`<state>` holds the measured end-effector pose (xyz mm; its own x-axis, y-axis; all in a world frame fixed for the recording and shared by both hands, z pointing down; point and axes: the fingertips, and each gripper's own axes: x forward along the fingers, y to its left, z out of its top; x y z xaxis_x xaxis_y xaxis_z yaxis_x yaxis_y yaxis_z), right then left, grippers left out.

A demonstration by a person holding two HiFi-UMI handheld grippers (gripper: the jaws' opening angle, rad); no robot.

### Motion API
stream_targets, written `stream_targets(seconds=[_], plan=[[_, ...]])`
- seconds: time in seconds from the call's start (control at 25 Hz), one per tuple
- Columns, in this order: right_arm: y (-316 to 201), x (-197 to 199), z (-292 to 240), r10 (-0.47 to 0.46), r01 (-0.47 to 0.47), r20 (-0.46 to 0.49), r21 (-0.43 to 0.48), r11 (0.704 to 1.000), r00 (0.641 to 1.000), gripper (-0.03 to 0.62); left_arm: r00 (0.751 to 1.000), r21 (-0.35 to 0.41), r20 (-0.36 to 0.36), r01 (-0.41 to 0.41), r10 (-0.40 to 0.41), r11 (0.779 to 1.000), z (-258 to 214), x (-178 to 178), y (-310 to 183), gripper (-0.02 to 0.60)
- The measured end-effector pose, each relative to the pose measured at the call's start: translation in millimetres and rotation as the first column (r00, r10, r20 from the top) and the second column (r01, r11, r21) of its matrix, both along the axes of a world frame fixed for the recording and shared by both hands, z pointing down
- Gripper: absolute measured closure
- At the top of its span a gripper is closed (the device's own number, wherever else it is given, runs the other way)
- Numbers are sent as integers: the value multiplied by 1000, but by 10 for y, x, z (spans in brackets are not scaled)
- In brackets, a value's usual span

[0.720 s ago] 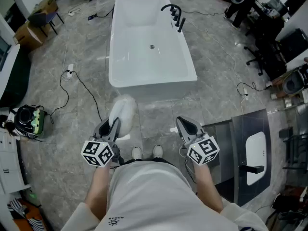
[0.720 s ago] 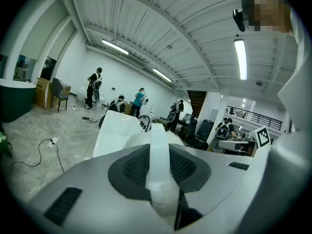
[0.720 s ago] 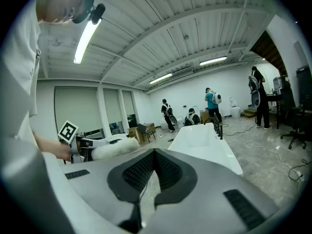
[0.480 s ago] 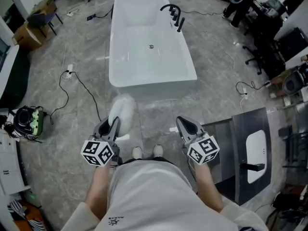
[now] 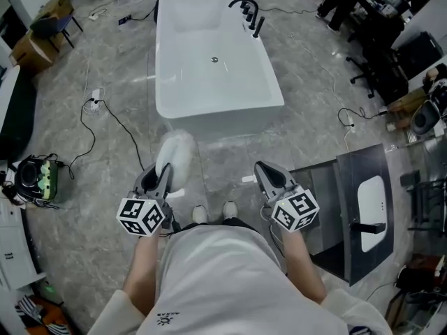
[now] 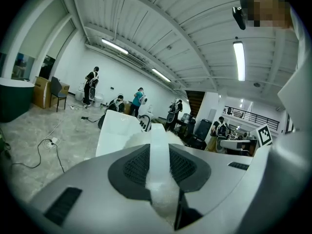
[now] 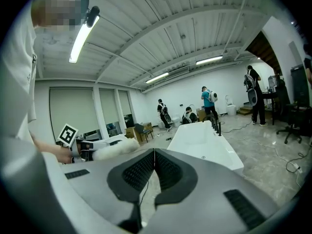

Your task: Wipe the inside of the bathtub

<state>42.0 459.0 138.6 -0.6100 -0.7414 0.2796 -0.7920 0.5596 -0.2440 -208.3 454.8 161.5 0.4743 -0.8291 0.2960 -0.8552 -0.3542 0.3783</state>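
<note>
Still short of the tub, duster clamped

Only the gripper views settle the claws. The left gripper is closed on the white strip of one fluffy duster, and the right gripper has its pads pressed together on nothing. From the head view comes the layout: one white bathtub, with a drain at its middle and a black faucet on its far right rim. Both grippers hang near the tub's near end, apart from it, and the duster's tuft points towards that end wall. Two marker cubes carry black-and-white squares.
</note>
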Motion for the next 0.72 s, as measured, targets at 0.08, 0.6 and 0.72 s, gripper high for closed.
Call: stream_targets(seconds=[0.08,0.6,0.72], plan=[[23,-37,24,9,-9,-1,-8,1000,1000,574,1000,0,4,-10,10,1000,29,-35,16,479],[-43,-277,113,-5,3,-95,-24,1000,995,574,998,3,-23,-51,51,999,142,-221,-18,480],[-82,-361,126,-30,28,-98,-26,999,995,574,998,5,-24,-56,56,998,141,-225,-75,479]])
